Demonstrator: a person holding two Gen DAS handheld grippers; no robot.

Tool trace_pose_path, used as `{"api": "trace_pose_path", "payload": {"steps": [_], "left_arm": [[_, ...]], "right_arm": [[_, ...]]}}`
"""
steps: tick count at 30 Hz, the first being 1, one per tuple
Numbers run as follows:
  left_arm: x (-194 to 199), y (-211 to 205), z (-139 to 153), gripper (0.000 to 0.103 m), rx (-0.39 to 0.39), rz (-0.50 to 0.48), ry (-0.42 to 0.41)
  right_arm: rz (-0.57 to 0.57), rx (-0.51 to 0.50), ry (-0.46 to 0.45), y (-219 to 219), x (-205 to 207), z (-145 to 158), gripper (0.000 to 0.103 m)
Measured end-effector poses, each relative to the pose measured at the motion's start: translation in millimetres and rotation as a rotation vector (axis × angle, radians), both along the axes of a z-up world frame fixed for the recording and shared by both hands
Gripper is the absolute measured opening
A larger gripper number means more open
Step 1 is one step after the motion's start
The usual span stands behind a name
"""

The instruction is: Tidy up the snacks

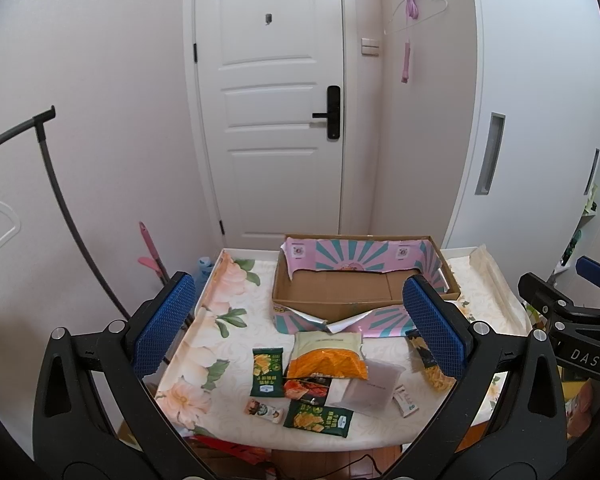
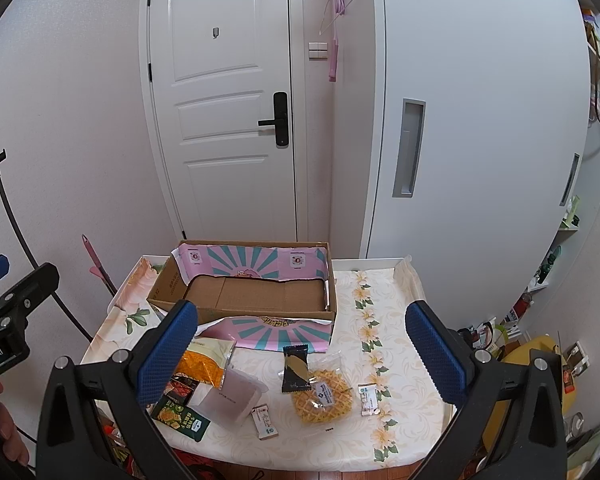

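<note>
One cardboard box (image 2: 256, 296) sits at twelve o'clock. Two green cracker packets (image 1: 266, 372) (image 1: 319, 419), one waffle (image 2: 322, 396) and two small white sachets (image 2: 264, 422) (image 2: 369, 399) lie at six.

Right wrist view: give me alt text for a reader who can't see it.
Open right gripper hovers above a floral table scattered with snack packets, including a waffle and a dark packet. Behind them sits an empty cardboard box, with a white door beyond.
</note>
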State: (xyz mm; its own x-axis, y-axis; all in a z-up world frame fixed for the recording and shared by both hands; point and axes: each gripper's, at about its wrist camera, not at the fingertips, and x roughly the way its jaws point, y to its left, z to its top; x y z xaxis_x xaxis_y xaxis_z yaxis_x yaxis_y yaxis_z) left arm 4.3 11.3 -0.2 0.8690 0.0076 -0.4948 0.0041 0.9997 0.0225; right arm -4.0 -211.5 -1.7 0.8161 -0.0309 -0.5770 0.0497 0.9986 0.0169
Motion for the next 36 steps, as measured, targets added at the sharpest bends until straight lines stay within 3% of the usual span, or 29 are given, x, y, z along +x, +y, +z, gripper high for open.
{"api": "trace_pose_path", "payload": {"steps": [11,21,28,36], "left_arm": [[0,1,2,0.103,0.003,0.007,-0.003],[7,37,4,0.103,-0.024,0.087,0.035],[7,46,-28,0.103,-0.038,0.117,0.139],[20,56,-87,0.103,-0.051,0.106,0.292]], "right_arm": [[0.0,0.001,-0.003,0,0,0,0.103],[0.008,0.014,0.021,-4,5,-2,0.103],[0.097,0.062,0.08,-10,15,-28,0.103],[0.192,0.083,0.164,-4,34,-68,0.103]]}}
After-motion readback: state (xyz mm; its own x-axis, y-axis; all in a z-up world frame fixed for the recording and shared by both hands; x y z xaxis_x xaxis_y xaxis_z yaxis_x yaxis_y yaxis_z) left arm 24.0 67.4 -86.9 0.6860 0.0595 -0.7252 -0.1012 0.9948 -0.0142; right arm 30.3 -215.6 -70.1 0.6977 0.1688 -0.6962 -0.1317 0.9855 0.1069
